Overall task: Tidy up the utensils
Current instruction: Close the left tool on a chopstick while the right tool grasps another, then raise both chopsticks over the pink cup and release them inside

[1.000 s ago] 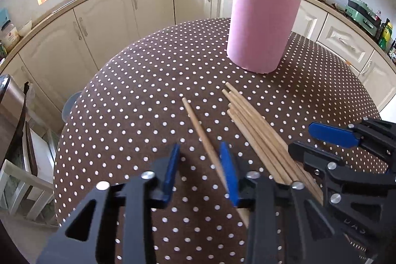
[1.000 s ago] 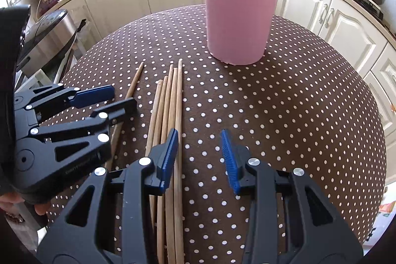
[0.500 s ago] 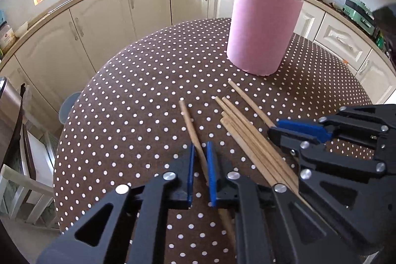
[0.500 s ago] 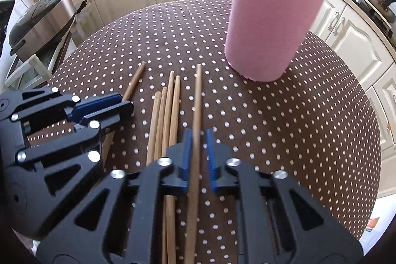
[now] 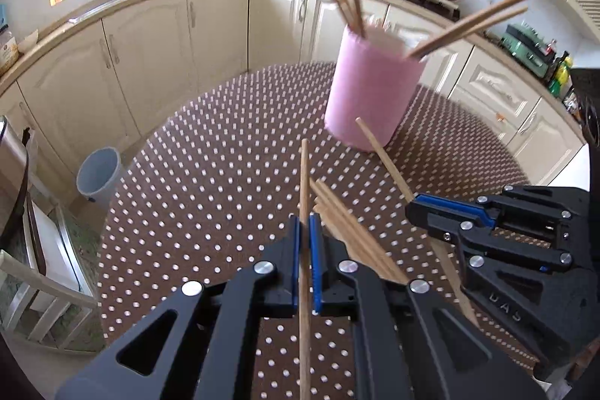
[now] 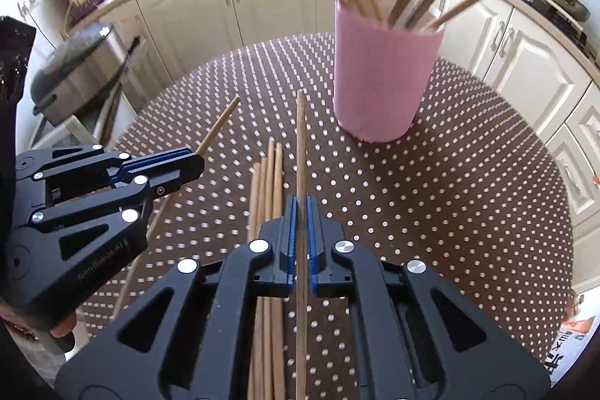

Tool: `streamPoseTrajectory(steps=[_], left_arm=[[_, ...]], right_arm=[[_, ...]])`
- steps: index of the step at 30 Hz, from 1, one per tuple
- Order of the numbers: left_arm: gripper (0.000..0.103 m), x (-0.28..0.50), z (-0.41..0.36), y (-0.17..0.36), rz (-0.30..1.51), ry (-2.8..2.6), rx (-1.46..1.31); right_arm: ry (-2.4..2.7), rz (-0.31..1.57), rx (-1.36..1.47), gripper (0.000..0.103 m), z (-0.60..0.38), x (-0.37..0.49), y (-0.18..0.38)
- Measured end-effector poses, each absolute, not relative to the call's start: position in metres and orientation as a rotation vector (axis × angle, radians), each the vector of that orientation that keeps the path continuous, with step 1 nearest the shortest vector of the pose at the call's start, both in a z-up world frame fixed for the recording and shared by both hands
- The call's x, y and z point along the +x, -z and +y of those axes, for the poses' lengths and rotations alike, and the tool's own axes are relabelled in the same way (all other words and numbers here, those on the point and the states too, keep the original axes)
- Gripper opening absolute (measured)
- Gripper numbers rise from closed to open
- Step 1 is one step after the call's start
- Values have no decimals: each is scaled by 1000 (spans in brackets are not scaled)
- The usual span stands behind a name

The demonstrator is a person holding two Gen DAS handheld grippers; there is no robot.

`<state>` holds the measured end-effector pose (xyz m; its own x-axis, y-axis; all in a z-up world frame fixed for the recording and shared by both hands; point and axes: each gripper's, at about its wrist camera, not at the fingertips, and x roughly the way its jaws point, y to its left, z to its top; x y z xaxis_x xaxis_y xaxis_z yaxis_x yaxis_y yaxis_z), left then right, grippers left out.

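Each clamping one chopstick, the left gripper [image 5: 304,250] and right gripper [image 6: 299,231] hover above the polka-dot table [image 6: 468,212], its right half bare to the rim beside the pink holder [image 6: 382,77].

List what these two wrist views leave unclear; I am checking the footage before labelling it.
- Pink holder contents: the wall hides the chopsticks' lower ends, both views.
- Loose chopsticks: near ends hidden under the right gripper; the count is unsure.
- Chopstick in the left gripper: cut off by the bottom edge.

A brown round surface [image 5: 210,197] carries a white polka-dot pattern. The tall cylindrical holder [image 6: 382,77] is plain pink. Slender wooden chopsticks [image 6: 268,182] are pale tan. Each black plastic gripper [image 6: 299,235] has blue pads.
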<state>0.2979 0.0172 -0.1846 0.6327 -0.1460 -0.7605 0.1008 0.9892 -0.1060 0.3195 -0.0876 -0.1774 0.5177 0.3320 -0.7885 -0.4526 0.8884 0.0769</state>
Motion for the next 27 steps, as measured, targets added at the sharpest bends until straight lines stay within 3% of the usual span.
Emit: streamPoseTrajectory(steps=[15, 27], left_arm=[[6, 239, 7, 101, 645, 201, -53], [6, 208, -4, 69, 521, 205, -25]], right_arm=[[-467, 678, -96, 6, -118, 261, 98], [-428, 582, -49, 6, -136, 236, 81]])
